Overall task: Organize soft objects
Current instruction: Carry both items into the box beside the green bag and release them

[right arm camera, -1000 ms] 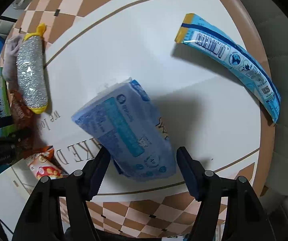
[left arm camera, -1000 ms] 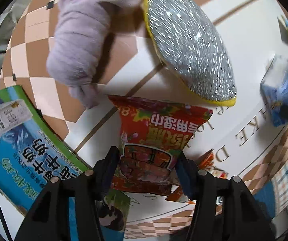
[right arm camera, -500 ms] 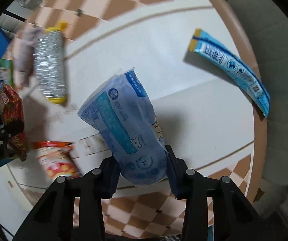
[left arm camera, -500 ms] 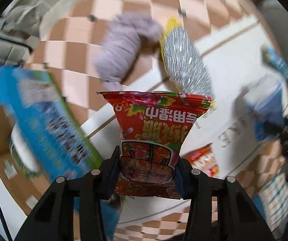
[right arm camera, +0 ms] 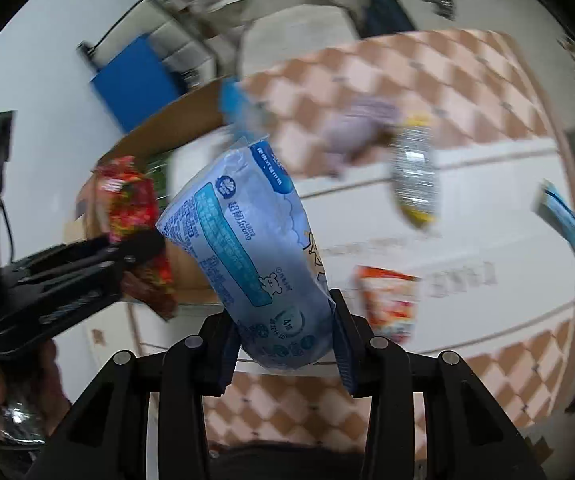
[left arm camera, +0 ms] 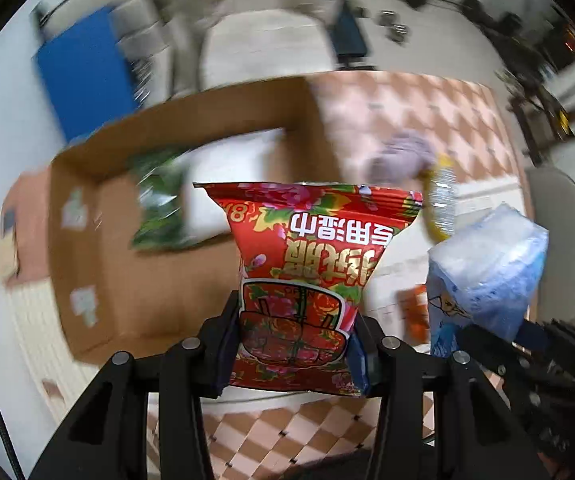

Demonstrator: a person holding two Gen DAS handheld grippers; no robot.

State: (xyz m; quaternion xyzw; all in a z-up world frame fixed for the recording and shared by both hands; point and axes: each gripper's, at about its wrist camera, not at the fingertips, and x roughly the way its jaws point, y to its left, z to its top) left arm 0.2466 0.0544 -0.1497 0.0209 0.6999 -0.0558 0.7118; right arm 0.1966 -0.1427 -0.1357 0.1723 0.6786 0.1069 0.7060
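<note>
My left gripper (left arm camera: 293, 346) is shut on a red flowered snack bag (left arm camera: 307, 256) and holds it in the air near the right edge of an open cardboard box (left arm camera: 99, 276). My right gripper (right arm camera: 287, 342) is shut on a pale blue tissue pack (right arm camera: 247, 232), also lifted above the table. The tissue pack shows in the left wrist view (left arm camera: 483, 276), and the red bag in the right wrist view (right arm camera: 135, 216). The box holds a green and white package (left arm camera: 167, 196).
On the table lie a lilac cloth (right arm camera: 357, 130), a silver and yellow sponge (right arm camera: 413, 172), an orange snack bag (right arm camera: 387, 300) and a long blue packet (right arm camera: 565, 220) at the right edge. A beige chair (left arm camera: 559, 240) stands at the right.
Both grippers have risen from the table with their packs and swung left toward the cardboard box. The right gripper closed on the tissue pack, the left on the red bag.
</note>
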